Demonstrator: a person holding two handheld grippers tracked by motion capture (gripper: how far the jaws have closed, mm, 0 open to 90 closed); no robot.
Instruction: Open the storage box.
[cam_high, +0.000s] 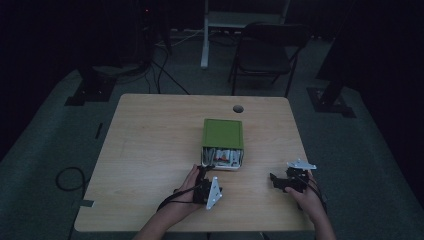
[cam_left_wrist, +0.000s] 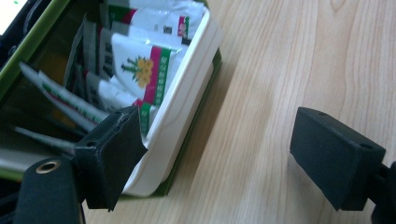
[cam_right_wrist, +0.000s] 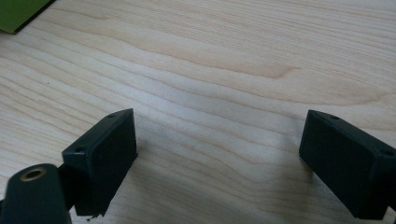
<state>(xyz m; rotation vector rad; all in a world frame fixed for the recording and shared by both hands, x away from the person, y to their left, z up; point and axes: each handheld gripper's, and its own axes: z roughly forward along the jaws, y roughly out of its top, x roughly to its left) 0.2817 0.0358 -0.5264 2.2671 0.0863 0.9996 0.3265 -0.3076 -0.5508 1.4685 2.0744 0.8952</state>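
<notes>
Green box (cam_high: 223, 134): rectangular, matte olive-green lid or sleeve, sitting near the middle of the light wood-grain table (cam_high: 150, 150). A white inner tray (cam_left_wrist: 187, 98) with rounded corners and a smooth, glossy rim protrudes from the box's near end. The tray holds flat white sachets (cam_left_wrist: 140, 70) standing on edge, packed loosely and leaning; each carries a red-pink band, a green stripe and a small yellow flower print. The sachets look thin and slightly crinkled.

Left gripper (cam_high: 206, 186): held in the person's left hand (cam_high: 187, 187), just at the near end of the box. Its fingers (cam_left_wrist: 109, 154) are spread wide; they are black, blocky, rubber-like pads, one with a chipped edge. One finger sits against the tray's near corner; the other hangs over bare table beside the box.

Right gripper (cam_high: 286, 180): held in the right hand (cam_high: 307, 197), well to the right of the box and nearer the table's front edge. Its fingers (cam_right_wrist: 100, 158) are spread wide over bare wood, holding nothing.

A black folding chair (cam_high: 267, 50) stands on the floor beyond the table, behind the box.
</notes>
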